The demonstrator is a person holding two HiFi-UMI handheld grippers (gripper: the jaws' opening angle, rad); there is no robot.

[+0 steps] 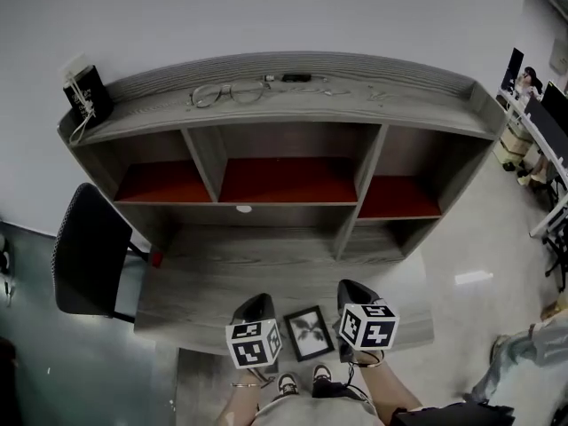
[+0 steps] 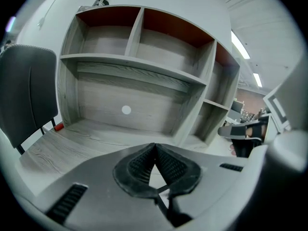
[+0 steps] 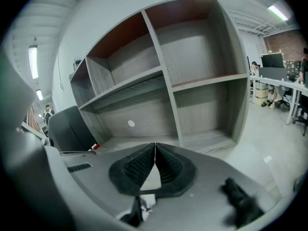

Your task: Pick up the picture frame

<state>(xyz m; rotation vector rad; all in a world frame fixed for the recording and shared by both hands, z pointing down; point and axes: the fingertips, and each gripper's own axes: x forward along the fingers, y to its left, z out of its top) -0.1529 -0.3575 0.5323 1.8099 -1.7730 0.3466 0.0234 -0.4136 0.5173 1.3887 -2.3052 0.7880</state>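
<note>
A small black picture frame with a dark leaf-like print lies flat near the front edge of the grey wooden desk. My two grippers flank it, each a little apart from it. The left gripper is at its left side with the pads pressed together and nothing between them. At the frame's right side the right gripper is likewise shut and empty. A sliver of the frame's print shows under the right gripper's pads.
A hutch with several open shelves rises at the back of the desk. Glasses and a black box rest on top. A black chair stands at the left, with a small red object by it. A person's leg is at the right.
</note>
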